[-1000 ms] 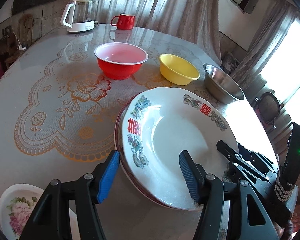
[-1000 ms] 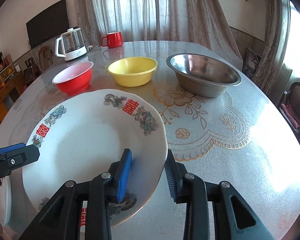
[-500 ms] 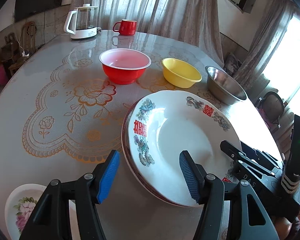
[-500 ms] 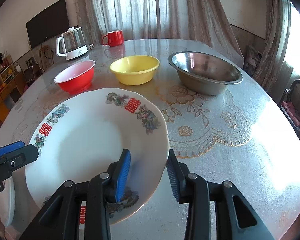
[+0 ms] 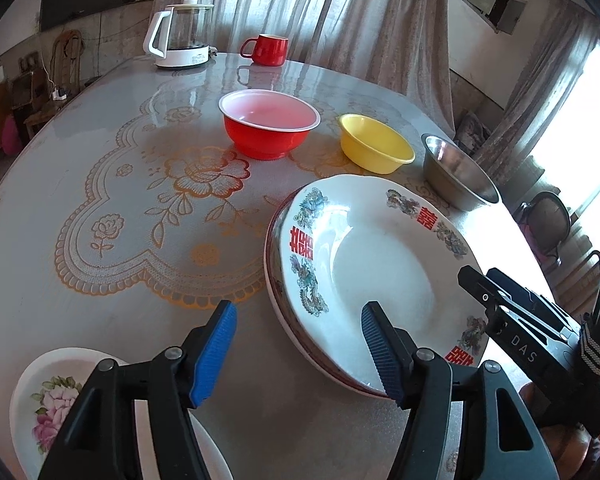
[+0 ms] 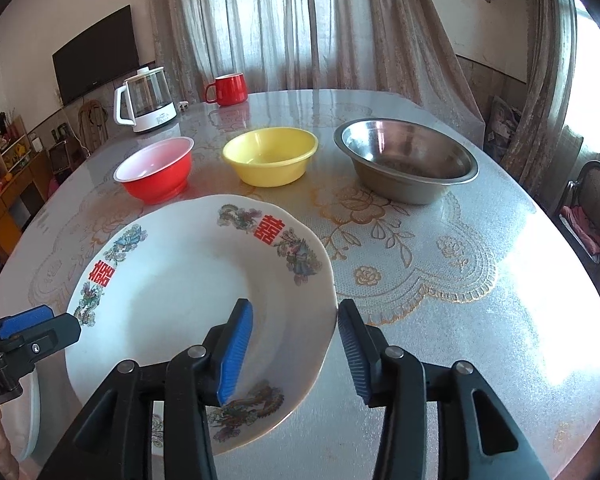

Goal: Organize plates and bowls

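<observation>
Looking along my left gripper (image 5: 296,344), I see its blue-padded jaws standing open with nothing between them; the white dragon-patterned plate with red characters (image 5: 380,276) lies just right of the gap, its near rim running under the right finger. It sits on top of another plate with a red-edged rim (image 5: 274,284). A white flower-printed plate (image 5: 40,392) lies near left, under the left finger.

From my right gripper (image 6: 294,344), the jaws have just been opening and stand open astride the dragon plate's right rim, pads clear of it. Farther off stand a red plastic bowl (image 6: 156,174), a yellow plastic bowl (image 6: 270,156) and a steel bowl (image 6: 406,166).
</observation>
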